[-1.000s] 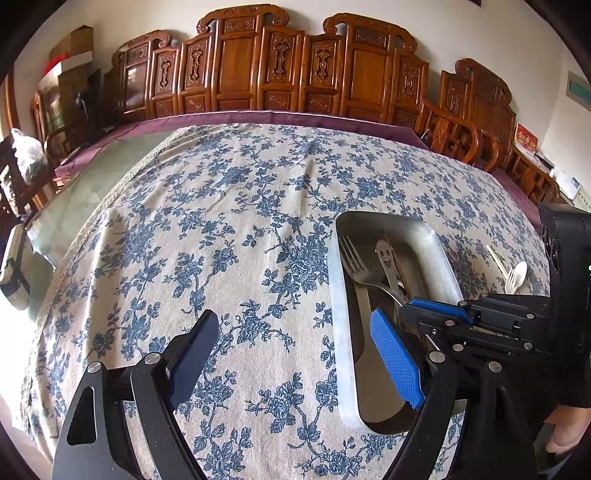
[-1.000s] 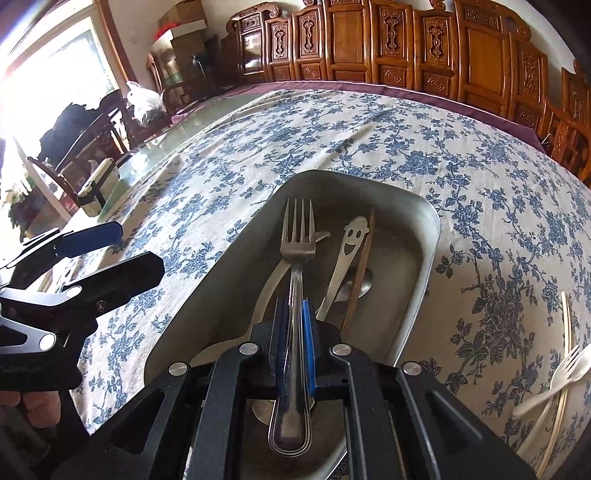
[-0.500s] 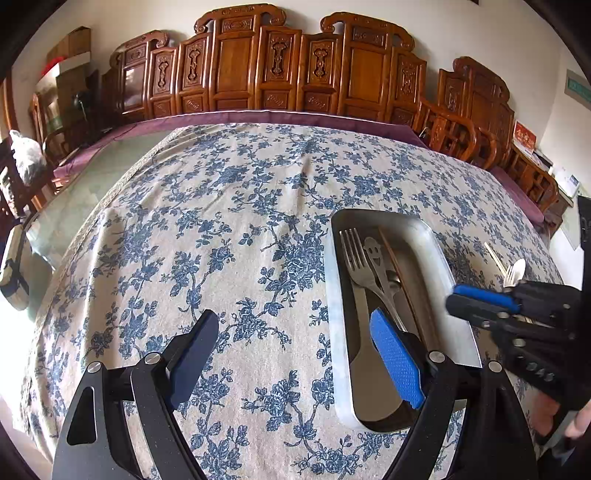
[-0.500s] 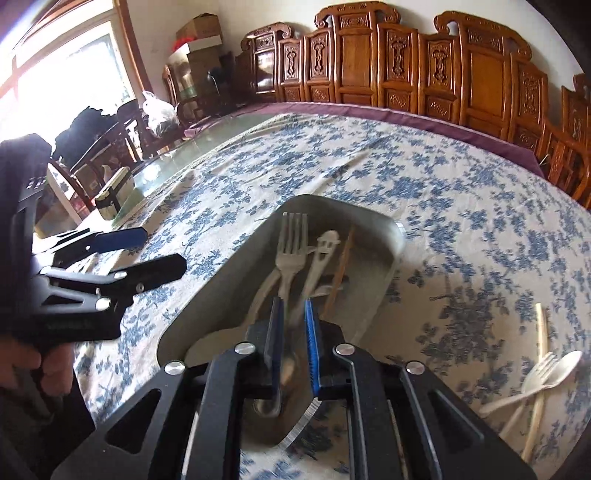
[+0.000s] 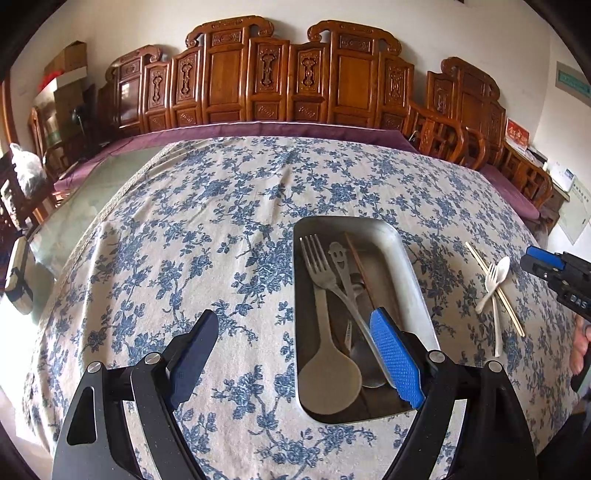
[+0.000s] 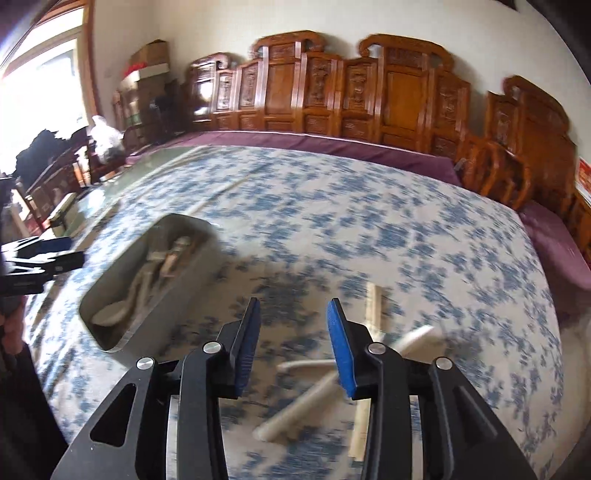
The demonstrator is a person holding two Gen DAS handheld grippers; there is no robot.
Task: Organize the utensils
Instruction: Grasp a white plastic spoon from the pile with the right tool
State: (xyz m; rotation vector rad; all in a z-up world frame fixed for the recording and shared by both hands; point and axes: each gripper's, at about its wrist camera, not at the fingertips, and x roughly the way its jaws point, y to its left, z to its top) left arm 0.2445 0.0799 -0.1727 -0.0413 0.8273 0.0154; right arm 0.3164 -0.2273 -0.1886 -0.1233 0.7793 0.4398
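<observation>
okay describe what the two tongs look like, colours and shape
Both tongs, left and right, have black angular frames with triangular cut-outs and silver round bolts at the joints. Each has two flat fingers faced with blue, finely textured pads. The right one's body shows partly visible white lettering.

Wall [image 5: 110, 33]: pale, plain
Chairs [image 5: 280, 77]: carved brown wood, ranged along the far side of the table
Tablecloth [image 5: 221, 221]: white with blue flowers
Window [image 6: 40, 66]: left, bright daylight
Boxes [image 5: 66, 66]: stacked in the left corner

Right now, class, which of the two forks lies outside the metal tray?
The white plastic fork, lying on the tablecloth across the chopsticks; the metal fork lies inside the tray.
</observation>
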